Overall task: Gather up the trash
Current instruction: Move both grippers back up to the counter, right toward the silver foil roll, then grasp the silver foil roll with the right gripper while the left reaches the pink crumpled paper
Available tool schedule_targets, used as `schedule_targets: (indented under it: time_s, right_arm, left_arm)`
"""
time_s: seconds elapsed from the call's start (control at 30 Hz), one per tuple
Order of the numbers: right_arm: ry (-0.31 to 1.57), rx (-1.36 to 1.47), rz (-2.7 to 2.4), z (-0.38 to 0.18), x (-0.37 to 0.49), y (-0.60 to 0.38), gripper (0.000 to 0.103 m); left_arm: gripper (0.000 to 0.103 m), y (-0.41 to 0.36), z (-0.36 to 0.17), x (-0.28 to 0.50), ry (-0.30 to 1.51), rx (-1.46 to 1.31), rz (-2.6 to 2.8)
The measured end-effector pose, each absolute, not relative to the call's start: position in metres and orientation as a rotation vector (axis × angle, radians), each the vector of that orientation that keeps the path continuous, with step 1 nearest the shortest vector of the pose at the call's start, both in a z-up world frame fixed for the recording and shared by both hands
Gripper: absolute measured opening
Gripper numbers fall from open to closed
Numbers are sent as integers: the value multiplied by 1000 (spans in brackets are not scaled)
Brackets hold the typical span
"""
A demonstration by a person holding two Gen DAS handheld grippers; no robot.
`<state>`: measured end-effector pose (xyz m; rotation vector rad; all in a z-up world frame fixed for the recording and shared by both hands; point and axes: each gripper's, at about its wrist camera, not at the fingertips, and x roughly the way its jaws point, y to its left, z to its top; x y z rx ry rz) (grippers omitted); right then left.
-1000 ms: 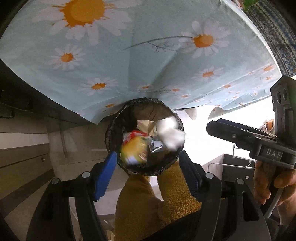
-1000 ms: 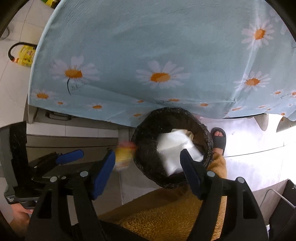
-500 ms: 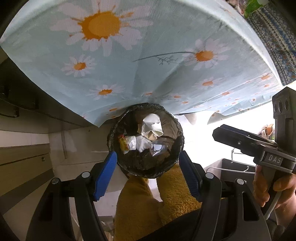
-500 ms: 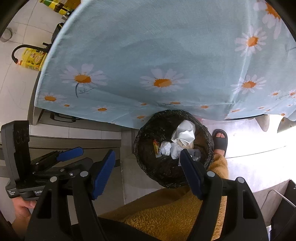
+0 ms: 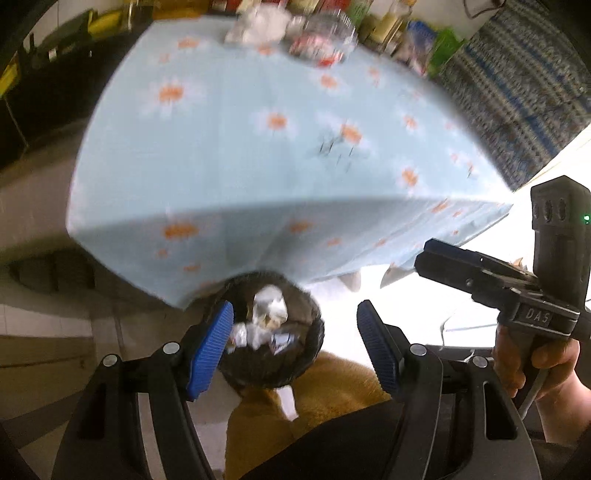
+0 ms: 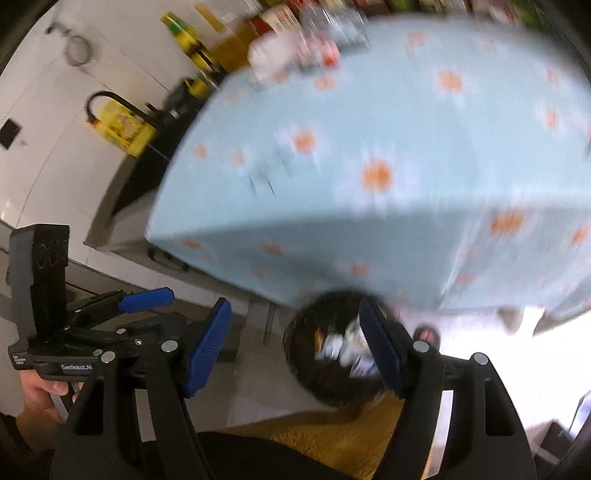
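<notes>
Trash lies inside the black bin under the daisy tablecloth's edge; my left gripper and right gripper gape empty, so next I should reach the blurred clutter atop that cloth, slowly.

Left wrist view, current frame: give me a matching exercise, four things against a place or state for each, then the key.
Things:
1. bin
2. crumpled trash
3. left gripper
4. right gripper

Places or states:
A. open, nothing between its blue pads
B. on the floor at the edge of the daisy tablecloth
C. lying inside the black liner
D. at the right of the view, held in a hand

Pairs: 1-B, 2-C, 3-A, 4-D
</notes>
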<state>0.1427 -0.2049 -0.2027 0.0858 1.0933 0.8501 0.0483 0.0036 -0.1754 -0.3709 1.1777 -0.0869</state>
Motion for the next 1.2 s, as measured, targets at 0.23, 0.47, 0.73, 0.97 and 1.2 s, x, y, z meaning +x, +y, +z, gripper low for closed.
schedule_targets:
  time_s: [0.23,0.47,0.73,0.97,1.2]
  right_arm:
    - [949,40,853,-156,190,-202,72]
    - [927,33,850,-133,270,-187,90]
    - [977,70,887,-139,368,-155,98]
    - [1047,28,934,-163,427,-119,98]
    - [1071,17,985,-175,452,-100,98]
  left_arm:
    - [67,9,-138,69,1074,-365,-57]
    - [67,13,-118,94,1029,-359,-5]
    - [67,13,-109,119,1013,-375,76]
    - [67,14,-104,137,1018,-396,165]
    - [67,11,-104,157,1032,-400,215]
